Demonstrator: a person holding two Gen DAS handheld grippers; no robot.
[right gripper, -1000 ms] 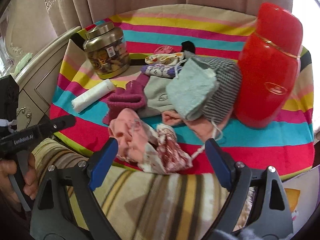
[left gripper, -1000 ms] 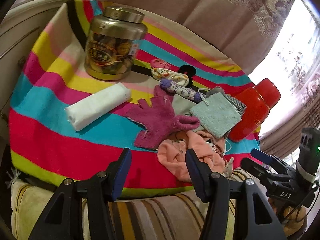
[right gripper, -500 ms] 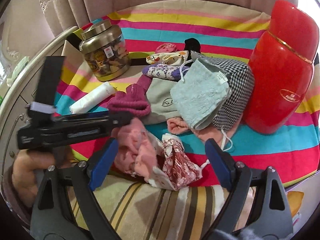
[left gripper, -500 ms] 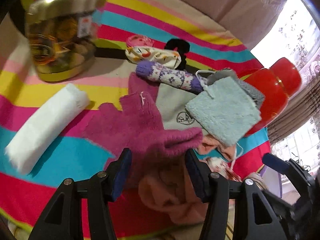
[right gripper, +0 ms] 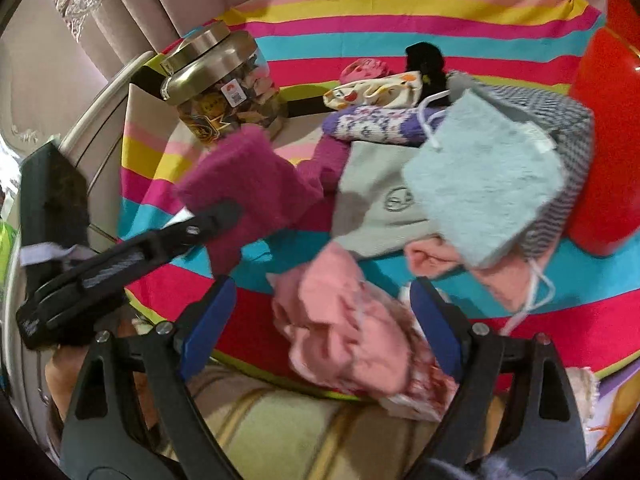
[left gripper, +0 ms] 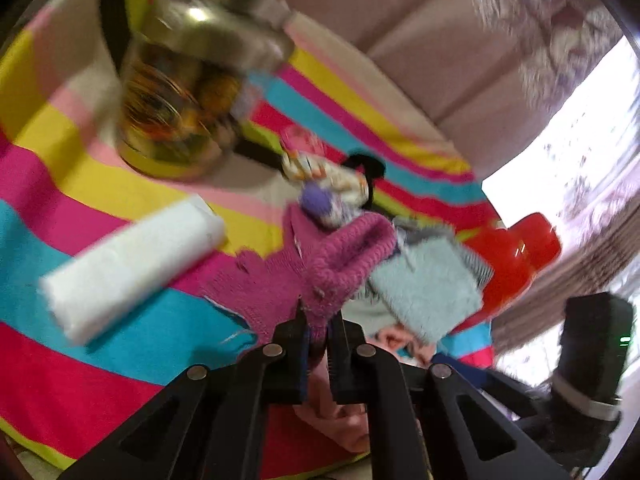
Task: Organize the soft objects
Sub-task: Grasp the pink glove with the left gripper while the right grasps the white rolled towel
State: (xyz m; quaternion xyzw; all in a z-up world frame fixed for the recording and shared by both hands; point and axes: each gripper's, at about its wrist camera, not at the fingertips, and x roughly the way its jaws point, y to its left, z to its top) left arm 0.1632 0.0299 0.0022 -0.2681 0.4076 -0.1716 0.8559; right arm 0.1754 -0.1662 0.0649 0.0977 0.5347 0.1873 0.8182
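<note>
The left gripper (left gripper: 318,322) is clamped on the magenta knitted glove (left gripper: 340,264); its jaws have just been closing, and the glove's cuff is pinched between them. From the right wrist view the same glove (right gripper: 248,188) is lifted at that end, bunched up above the striped cloth (right gripper: 400,40), with its fingers trailing back toward the pile.

The right gripper (right gripper: 320,324) is spread wide and holds nothing. It hovers over a crumpled pink garment (right gripper: 344,328) at the near edge of the cloth, its blue pads on either side of the garment; I cannot tell whether they touch it.

Just behind the pink garment lies a heap of soft things: a pale grey cloth with a round logo (right gripper: 380,204), a fluffy light blue square (right gripper: 488,176) resting on top of a grey checked piece (right gripper: 560,120), a purple patterned sock (right gripper: 376,126), a cream pouch with coloured spots (right gripper: 376,90) and something black (right gripper: 426,62) at the far end.

To the left stands a jar with a gold lid (right gripper: 224,84). A white rolled cloth (left gripper: 132,260) lies on its side near the jar, apart from the heap. A red flask (right gripper: 608,140) stands at the right edge, touching the checked piece.
</note>
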